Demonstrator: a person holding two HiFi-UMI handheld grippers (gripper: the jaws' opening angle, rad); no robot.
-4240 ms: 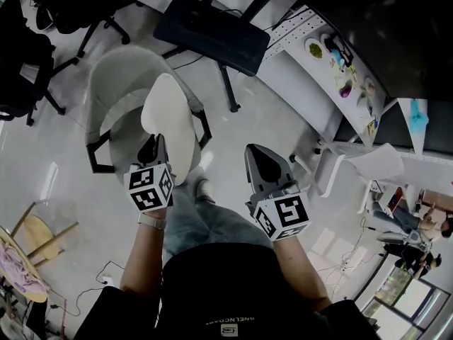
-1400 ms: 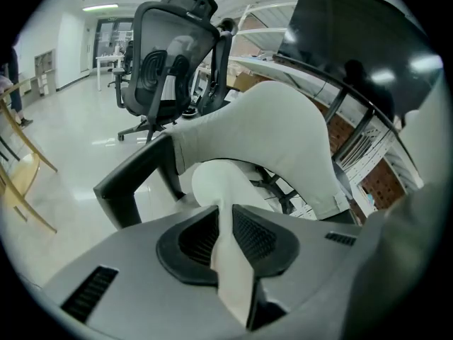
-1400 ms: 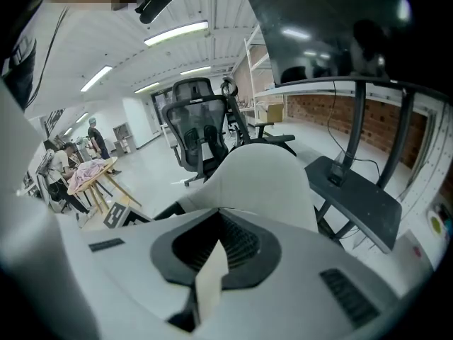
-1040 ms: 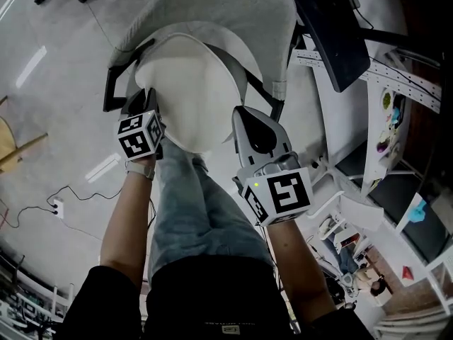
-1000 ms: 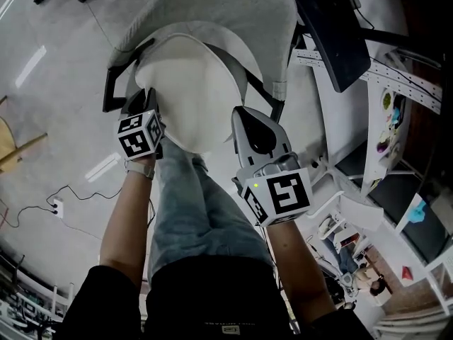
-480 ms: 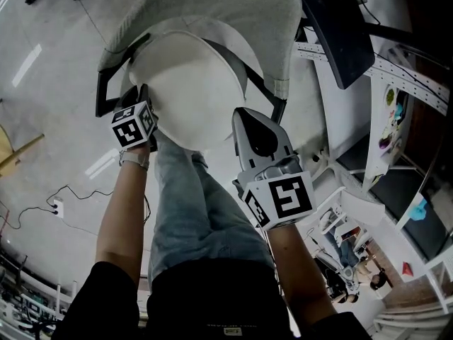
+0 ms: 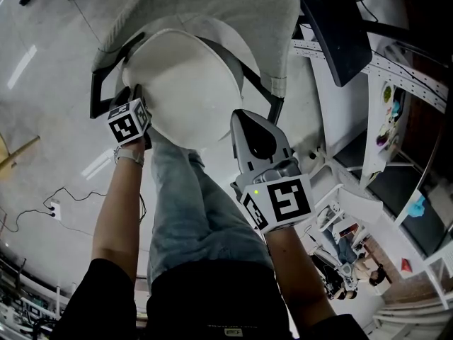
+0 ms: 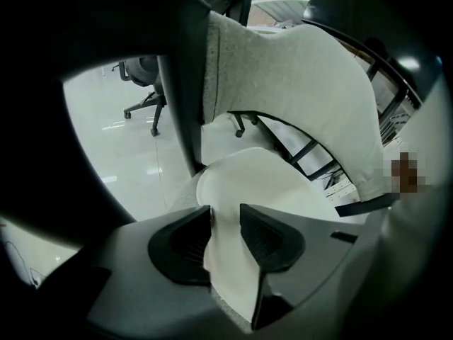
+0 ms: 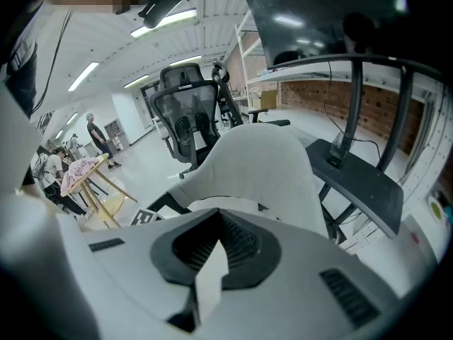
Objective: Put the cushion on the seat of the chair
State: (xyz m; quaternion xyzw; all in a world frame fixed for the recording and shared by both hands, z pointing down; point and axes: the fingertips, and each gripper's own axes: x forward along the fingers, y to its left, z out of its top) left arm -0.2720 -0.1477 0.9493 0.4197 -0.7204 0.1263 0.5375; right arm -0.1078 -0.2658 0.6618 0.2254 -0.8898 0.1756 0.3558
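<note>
The round white cushion (image 7: 187,91) lies on the seat of the light grey chair (image 7: 212,6), its back edge against the backrest. My left gripper (image 7: 134,94) is at the cushion's left rim. In the left gripper view the cushion's edge (image 8: 262,183) fills the gap between the jaws of that gripper (image 8: 226,225); the jaws are opening and the pads still touch it. My right gripper (image 7: 243,117) hovers shut just off the cushion's near right edge, holding nothing. The right gripper view looks over its closed jaws (image 9: 212,243) to the grey backrest (image 9: 262,168).
A dark panel on a stand (image 7: 333,27) stands right of the chair, beside a white desk (image 7: 396,69). The chair's black armrest (image 7: 95,94) is just left of my left gripper. A black office chair (image 9: 185,112) and a wooden table (image 9: 85,172) stand farther off. The person's legs (image 7: 191,204) are under the grippers.
The left gripper has sunk toward the seat with the cushion's rim, and the cushion has settled lower and flatter on the chair. The right gripper has stayed where it was.
</note>
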